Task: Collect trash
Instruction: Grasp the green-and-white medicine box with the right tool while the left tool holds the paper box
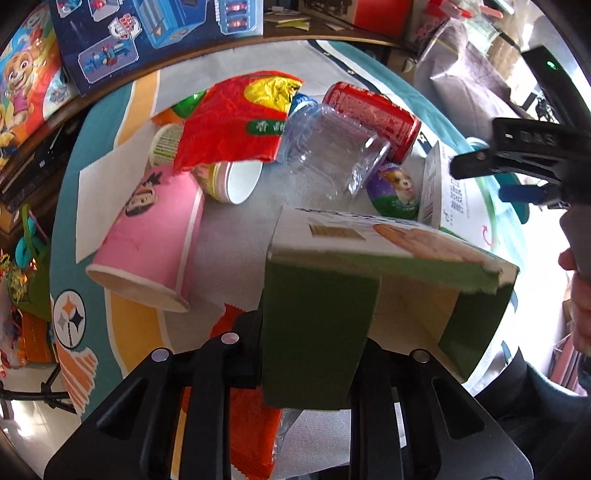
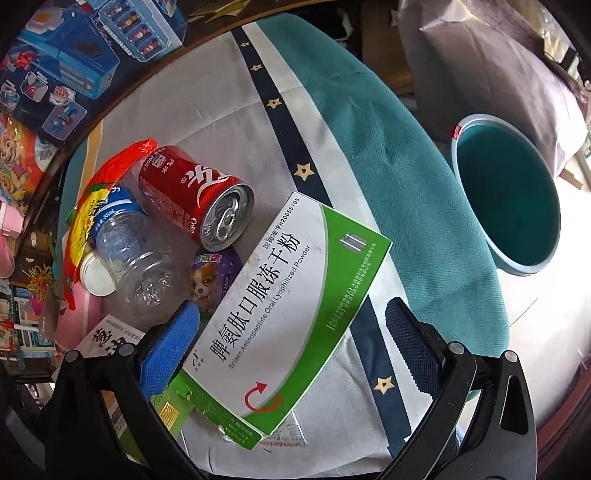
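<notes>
My left gripper [image 1: 317, 354] is shut on the green flap of an opened green-and-white carton [image 1: 388, 251], held tilted above the table; the flap hides its pads. The right gripper [image 2: 291, 321] stands open over a flat white-and-green medicine box [image 2: 295, 295], one blue pad [image 2: 177, 339] on each side, not touching it. The same right gripper [image 1: 478, 181] shows at the right edge of the left wrist view. Trash lies behind: a red can [image 1: 373, 118] [image 2: 184, 192], a clear bottle [image 1: 332, 155] [image 2: 129, 251], a red snack bag [image 1: 236, 122], a pink paper cup [image 1: 155, 236].
A teal bin [image 2: 509, 192] stands past the table's right edge. A purple puppy egg [image 2: 210, 277] lies beside the medicine box. A white-and-green cup [image 1: 229, 181] lies by the pink one. Toy boxes [image 1: 155, 33] line the far side. A hand [image 1: 580, 288] is at right.
</notes>
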Demonstrator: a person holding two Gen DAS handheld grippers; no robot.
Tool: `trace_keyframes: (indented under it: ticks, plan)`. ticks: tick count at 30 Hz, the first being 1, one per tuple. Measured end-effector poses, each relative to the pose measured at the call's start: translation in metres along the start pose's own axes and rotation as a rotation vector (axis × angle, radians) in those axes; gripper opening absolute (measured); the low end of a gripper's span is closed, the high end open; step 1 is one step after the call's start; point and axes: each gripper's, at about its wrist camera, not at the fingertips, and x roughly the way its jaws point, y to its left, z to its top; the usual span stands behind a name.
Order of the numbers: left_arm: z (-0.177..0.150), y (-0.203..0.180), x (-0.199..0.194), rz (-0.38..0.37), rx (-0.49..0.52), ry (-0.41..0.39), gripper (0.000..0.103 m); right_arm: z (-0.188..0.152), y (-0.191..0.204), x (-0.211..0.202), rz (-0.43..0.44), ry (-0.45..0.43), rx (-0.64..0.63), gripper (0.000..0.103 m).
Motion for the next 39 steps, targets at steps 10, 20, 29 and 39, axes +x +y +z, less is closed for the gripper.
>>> trace_keyframes:
  ticks: [10,20,29,39]
  plan:
    - [0.003,-0.007,0.008,-0.001,0.007,0.020,0.029,-0.013,-0.013,0.015,0.033,0.006,-0.078,0.094]
    - [0.003,-0.012,-0.001,-0.006,-0.003,-0.019,0.008,-0.018,-0.051,-0.015,0.005,-0.071,-0.124,0.056]
    - [0.004,-0.015,-0.017,0.014,-0.007,-0.038,0.005,-0.018,-0.050,-0.010,0.056,-0.055,-0.119,0.063]
    - [0.018,0.003,-0.043,0.016,-0.072,-0.123,0.004,-0.018,-0.034,0.004,0.005,-0.034,-0.118,0.077]
